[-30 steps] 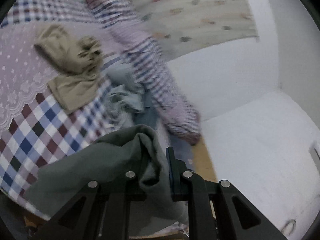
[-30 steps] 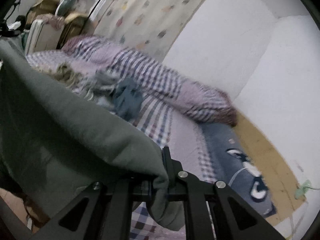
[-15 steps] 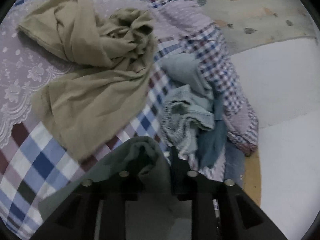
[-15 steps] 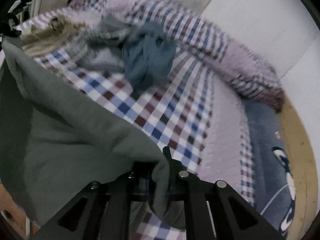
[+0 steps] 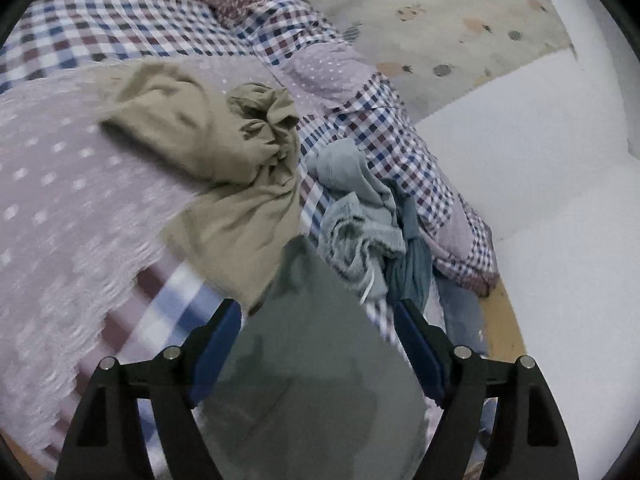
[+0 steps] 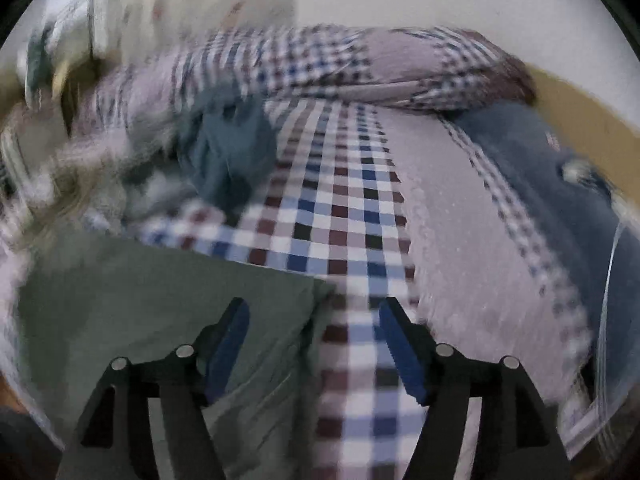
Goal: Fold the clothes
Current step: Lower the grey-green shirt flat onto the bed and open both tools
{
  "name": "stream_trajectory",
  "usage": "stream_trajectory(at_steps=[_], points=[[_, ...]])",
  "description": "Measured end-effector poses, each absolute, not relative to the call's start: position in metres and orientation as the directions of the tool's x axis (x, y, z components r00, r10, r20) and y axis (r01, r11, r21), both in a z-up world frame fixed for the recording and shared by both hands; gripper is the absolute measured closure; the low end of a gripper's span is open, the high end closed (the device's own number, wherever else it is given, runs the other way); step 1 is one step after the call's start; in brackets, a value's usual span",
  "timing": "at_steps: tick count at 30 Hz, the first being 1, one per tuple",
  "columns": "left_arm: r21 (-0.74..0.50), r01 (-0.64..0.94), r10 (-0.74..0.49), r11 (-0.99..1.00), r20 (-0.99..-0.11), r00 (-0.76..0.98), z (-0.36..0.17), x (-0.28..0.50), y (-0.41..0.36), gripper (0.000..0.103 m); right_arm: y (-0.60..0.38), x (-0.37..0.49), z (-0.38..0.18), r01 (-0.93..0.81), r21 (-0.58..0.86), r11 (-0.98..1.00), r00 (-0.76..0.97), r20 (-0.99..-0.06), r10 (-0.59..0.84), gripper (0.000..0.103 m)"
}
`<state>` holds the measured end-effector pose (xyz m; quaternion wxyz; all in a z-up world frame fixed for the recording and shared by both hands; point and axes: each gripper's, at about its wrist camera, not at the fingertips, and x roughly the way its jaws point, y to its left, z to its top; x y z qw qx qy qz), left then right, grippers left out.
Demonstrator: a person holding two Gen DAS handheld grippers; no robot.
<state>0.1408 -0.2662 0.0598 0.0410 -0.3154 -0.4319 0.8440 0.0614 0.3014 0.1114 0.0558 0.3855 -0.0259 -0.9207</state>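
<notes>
A grey-green garment (image 5: 316,364) lies flat on the checked bedspread (image 5: 168,308). My left gripper (image 5: 318,312) is open just above its far edge, blue pads spread wide. In the right wrist view the same garment (image 6: 160,300) lies at lower left, its corner between the pads of my right gripper (image 6: 314,312), which is open. A crumpled tan garment (image 5: 228,168) and a pale blue-grey bundle (image 5: 360,216) with a teal piece (image 5: 412,268) lie beyond the left gripper. The teal piece (image 6: 228,152) shows blurred in the right wrist view.
A rolled checked quilt (image 5: 384,128) runs along the far side of the bed against the white wall (image 5: 520,160). A dark blue blanket (image 6: 560,200) lies at the bed's right end. A spotted curtain (image 5: 440,12) hangs behind.
Both grippers have opened and let go of the grey-green garment, which now lies flat on the bed. Both have lowered toward the bedspread.
</notes>
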Motion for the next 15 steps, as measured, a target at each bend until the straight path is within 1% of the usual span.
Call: stream_trajectory(at_steps=[4,6,8,9,10,12,15], points=[[-0.733,0.202,0.309,-0.649,-0.497,-0.811,0.04,0.197,-0.263,0.021,0.333,0.12,0.101,0.001,0.317,-0.948,-0.734,-0.644,-0.216,0.031],[-0.73,0.248,0.281,-0.637,-0.519,-0.807,0.03,0.215,-0.265,0.021,0.342,0.144,0.085,-0.034,0.38,-0.924,-0.739,-0.633,-0.233,0.031],[-0.746,0.24,0.276,-0.621,-0.495,-0.824,0.029,0.227,-0.269,0.021,0.35,0.162,0.065,-0.079,0.443,-0.893,-0.738,-0.628,-0.246,0.031],[-0.749,0.231,0.272,-0.621,-0.483,-0.833,0.03,0.23,-0.269,0.021,0.353,0.168,0.057,-0.101,0.471,-0.876,-0.732,-0.632,-0.256,0.032],[-0.748,0.223,0.265,-0.625,-0.472,-0.841,0.03,0.233,-0.27,0.021,0.356,0.173,0.049,-0.122,0.498,-0.859,-0.724,-0.637,-0.267,0.038],[-0.763,0.213,0.287,-0.611,-0.464,-0.838,0.026,0.233,-0.271,0.021,0.357,0.177,0.045,-0.118,0.503,-0.856,-0.714,-0.642,-0.279,0.045],[-0.775,0.202,0.331,-0.599,-0.469,-0.819,0.018,0.225,-0.266,0.021,0.354,0.181,0.046,-0.071,0.525,-0.848,-0.73,-0.607,-0.315,0.046]])
